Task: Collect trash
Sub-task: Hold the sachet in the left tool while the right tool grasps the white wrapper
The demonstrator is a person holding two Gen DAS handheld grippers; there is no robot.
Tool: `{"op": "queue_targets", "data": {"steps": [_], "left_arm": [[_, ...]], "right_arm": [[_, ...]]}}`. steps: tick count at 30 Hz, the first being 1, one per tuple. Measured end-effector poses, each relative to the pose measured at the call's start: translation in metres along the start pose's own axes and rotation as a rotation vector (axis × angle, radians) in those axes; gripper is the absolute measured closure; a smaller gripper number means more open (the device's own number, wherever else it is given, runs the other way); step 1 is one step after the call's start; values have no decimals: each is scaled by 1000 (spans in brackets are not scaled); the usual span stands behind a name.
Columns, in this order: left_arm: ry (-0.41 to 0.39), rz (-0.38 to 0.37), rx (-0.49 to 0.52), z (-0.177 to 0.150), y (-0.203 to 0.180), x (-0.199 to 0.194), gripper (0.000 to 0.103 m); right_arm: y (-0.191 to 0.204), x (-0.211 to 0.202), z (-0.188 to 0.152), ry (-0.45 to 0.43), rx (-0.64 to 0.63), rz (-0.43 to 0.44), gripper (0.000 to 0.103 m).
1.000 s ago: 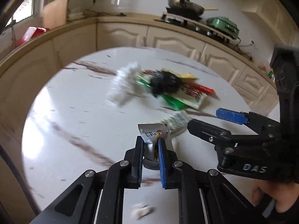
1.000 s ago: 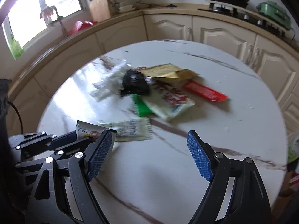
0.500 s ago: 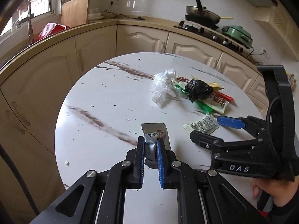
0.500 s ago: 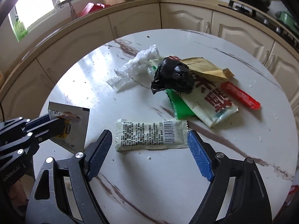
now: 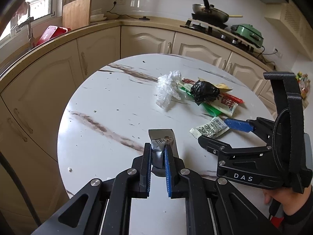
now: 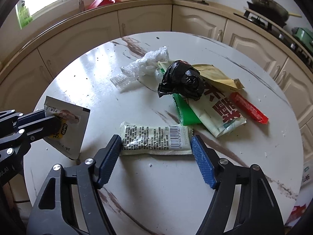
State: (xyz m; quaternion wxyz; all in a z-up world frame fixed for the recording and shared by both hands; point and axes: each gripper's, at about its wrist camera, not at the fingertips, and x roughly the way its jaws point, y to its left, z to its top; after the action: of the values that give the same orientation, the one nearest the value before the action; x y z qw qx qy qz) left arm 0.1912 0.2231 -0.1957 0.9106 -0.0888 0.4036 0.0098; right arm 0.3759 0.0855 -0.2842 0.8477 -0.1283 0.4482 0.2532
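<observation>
We hold two tools over the round white desk (image 6: 254, 62). Our left tool (image 5: 158, 146) is closed on a small silver packet (image 5: 163, 140), and the packet sticks up out of it, off the desk. In the right view that same packet (image 6: 66, 129) is to the left of the white wrapper (image 6: 156, 138).

Our right tool (image 6: 155, 141) is down at the white wrapper, which lies flat on the desk with a barcode on it. One blue pad (image 6: 109, 156) is at the wrapper's left end and the other is at its right end. The jaws are closing with the wrapper between them. We cannot tell if the pads press on it yet.

Behind the white wrapper is a pile of trash. A black bag (image 6: 182, 81) sits on top of the pile. A green wrapper (image 6: 184, 111) is the closest to the white wrapper. A red stick pack (image 6: 248, 107) is on the pile's right side, and crumpled clear plastic (image 6: 140, 68) is on its left.
</observation>
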Motion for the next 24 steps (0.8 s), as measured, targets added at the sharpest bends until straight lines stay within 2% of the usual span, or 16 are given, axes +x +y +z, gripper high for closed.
{"op": "queue_targets", "data": {"steps": [2,3,6,10,11,12,17,20,21,22,23,24], "left_arm": [[-1,-4,-1,2,1,-1,95],[-2,-2,2,3,1,-1,95],[-2,-11,12,7,3,1,95],[-1,-13,22,8,-2,0,95],[1,-16,31,8,-5,0,95],[1,-16,33,8,-6,0,95],[4,-16,38,8,-9,0,95],[-10,2,16,8,-3,-5,95],[-16,6,6,9,0,-6,96],[-20,9,4,10,3,-7,96],[-26,14,3,11,7,-9,96],[-30,21,0,13,12,-9,96]], "right_arm": [[-1,-2,-2,-3,2,6,36],[-1,-4,-3,-7,2,3,41],[-3,-8,-7,-12,9,15,49],[-6,-12,-11,-11,4,26,56],[-6,-13,-12,-14,3,28,64],[-6,-15,-13,-16,2,24,101],[-14,-17,-17,0,17,83,101],[-15,-21,-15,-5,13,81,96],[-17,-22,-13,-15,27,90,86],[-19,-24,-10,-33,59,118,80],[-19,-24,-8,-41,81,132,69],[-18,-24,-5,-53,101,138,52]]}}
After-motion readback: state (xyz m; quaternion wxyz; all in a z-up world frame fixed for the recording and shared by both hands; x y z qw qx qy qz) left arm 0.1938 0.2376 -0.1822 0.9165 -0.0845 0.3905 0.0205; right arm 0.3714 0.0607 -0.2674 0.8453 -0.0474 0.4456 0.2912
